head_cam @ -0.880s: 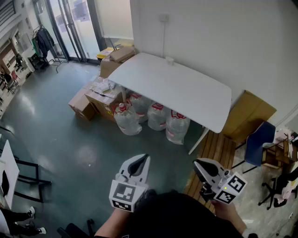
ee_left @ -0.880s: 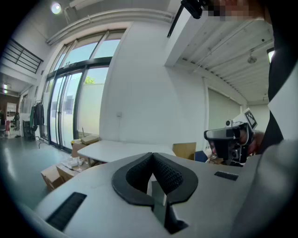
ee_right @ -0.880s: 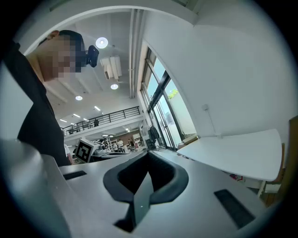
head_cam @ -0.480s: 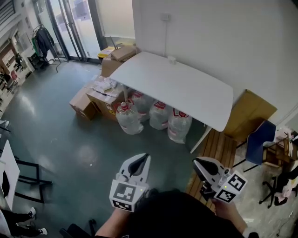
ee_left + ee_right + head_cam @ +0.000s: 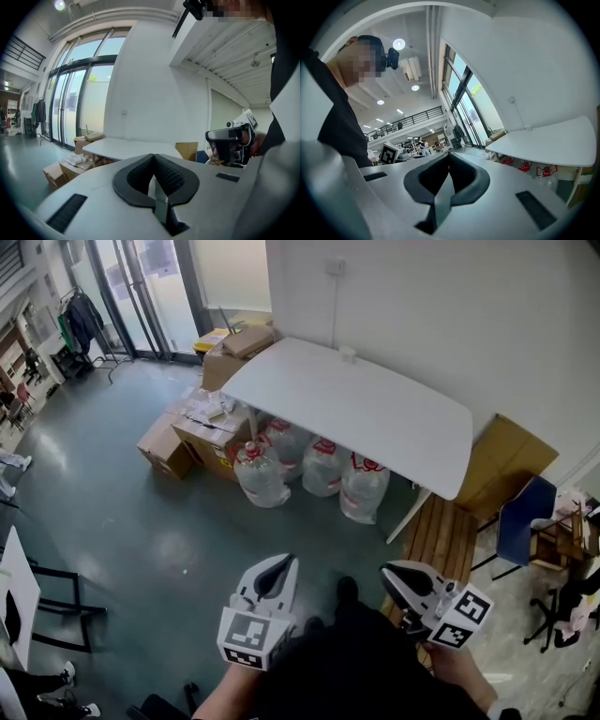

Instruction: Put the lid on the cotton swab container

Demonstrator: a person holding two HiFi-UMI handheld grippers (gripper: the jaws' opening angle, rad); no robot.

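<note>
Approach step: left tool [image 5: 279, 566] and right tool [image 5: 395, 576] hanging pressed together, empty, well off desk [image 5: 356, 418]. Small white thing [image 5: 348, 353], maybe container, sitting at far edge. Next: walking closer.

The table [image 5: 375, 418] top lies bare and open from its near side, save for a small white object [image 5: 348, 353] at the far edge, close to the wall [image 5: 422, 315] that shuts off the back. Water jugs [image 5: 261, 474] crowd the space beneath. Cardboard boxes [image 5: 192, 432] block the left end, and a wooden pallet [image 5: 441, 540] and a blue chair [image 5: 520, 521] hem in the right. Open floor [image 5: 141, 531] separates the table from the left gripper [image 5: 281, 565] and the right gripper [image 5: 389, 575].
</note>
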